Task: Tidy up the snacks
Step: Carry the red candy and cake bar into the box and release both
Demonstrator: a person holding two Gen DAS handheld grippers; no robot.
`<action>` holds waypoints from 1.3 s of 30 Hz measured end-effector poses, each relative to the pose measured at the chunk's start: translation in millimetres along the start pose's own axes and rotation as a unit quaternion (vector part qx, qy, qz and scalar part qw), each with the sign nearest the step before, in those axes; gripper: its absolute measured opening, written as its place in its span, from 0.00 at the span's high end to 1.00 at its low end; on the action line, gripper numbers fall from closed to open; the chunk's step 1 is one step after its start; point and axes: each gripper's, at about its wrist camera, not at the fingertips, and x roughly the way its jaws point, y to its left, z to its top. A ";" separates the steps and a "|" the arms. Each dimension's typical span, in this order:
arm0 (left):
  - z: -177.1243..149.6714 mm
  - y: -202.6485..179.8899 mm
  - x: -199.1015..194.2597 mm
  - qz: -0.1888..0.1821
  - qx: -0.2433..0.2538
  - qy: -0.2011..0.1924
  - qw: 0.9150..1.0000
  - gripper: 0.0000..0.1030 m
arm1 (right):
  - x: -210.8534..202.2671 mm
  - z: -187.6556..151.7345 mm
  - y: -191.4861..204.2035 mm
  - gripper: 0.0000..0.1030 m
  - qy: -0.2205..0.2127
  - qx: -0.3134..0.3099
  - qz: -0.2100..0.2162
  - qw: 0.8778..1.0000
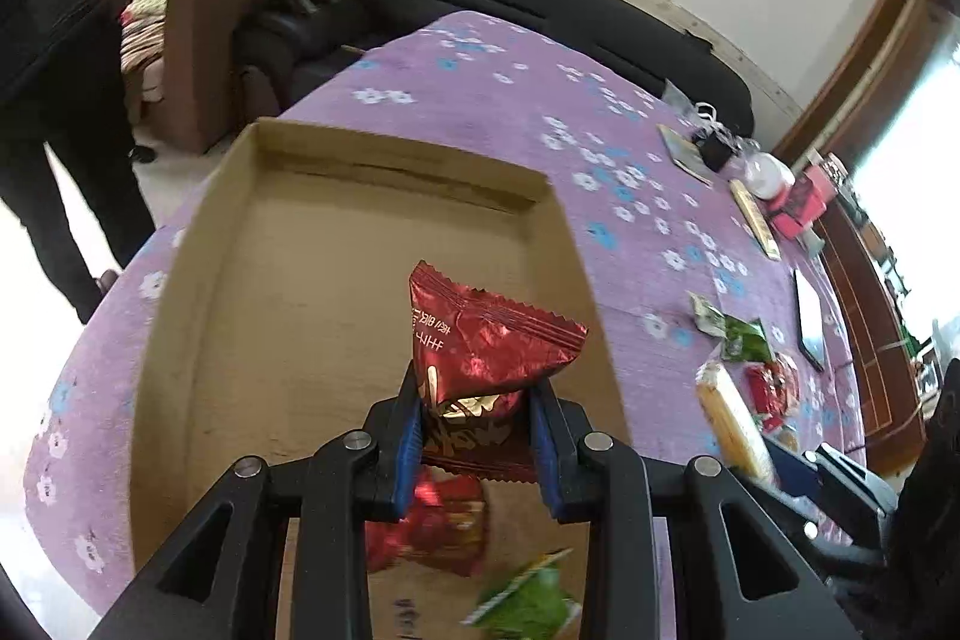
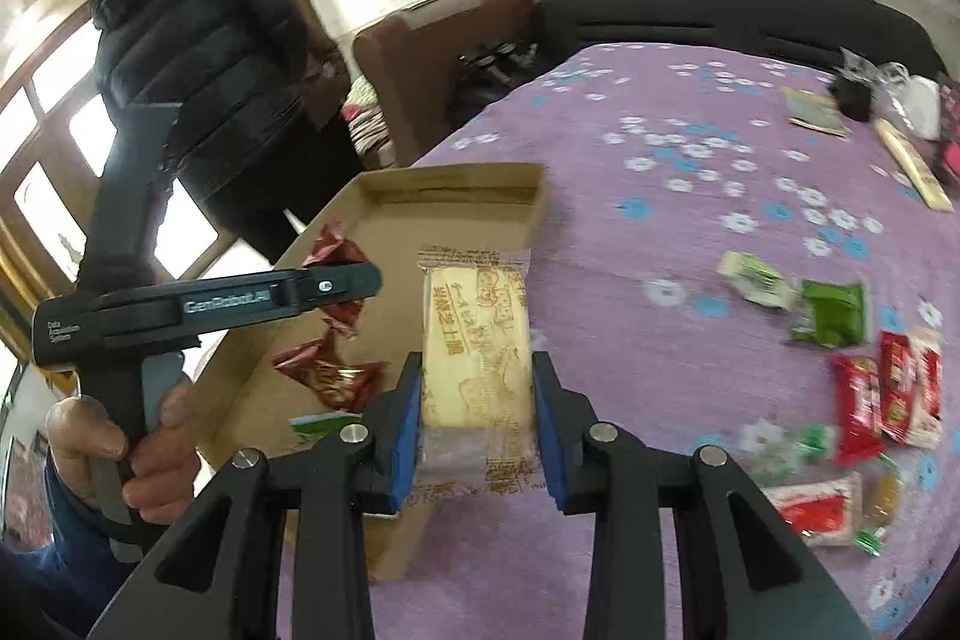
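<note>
While both of my hands carry a snack, the question for the coming move is how each one lies relative to the cardboard box (image 1: 180,292). My left gripper (image 1: 474,436) has its blue fingers (image 1: 403,460) narrowed onto a red foil packet (image 1: 486,340), pinched near its lower end so that the packet stands up and away from me along the line of the fingers. Seen from the left wrist, that packet hangs directly above the bare floor of the box, with another red packet (image 1: 432,526) and a green packet (image 1: 528,604) already lying in the near end below it. So the left hand is the nearer one: it looks ready to lower and let go.

My right gripper (image 2: 474,424) is closed narrow on a pale biscuit pack (image 2: 477,340), gripped across its short sides, its long axis pointing forward from the fingers. That pack sits over the purple bench (image 2: 660,196) just beside the box's right wall, not yet over the opening, so I judge it must travel to my left before release. My left hand (image 2: 129,454) shows in that view at the box's left side. Loose snacks (image 2: 888,394) remain on the bench, well to the right.
</note>
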 end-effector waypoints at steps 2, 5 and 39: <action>0.0 6.8 0.6 0.003 -0.006 -0.001 1.000 0.68 | 10.3 2.6 10.4 0.68 0.008 -0.008 0.000 1.000; -1.7 15.2 1.5 0.005 -0.012 0.000 1.000 0.68 | 28.9 5.9 23.1 0.68 0.023 -0.018 -0.003 1.000; -4.9 28.8 13.1 0.028 -0.021 0.024 0.999 0.48 | 62.1 -1.1 38.9 0.62 0.051 -0.029 -0.016 0.998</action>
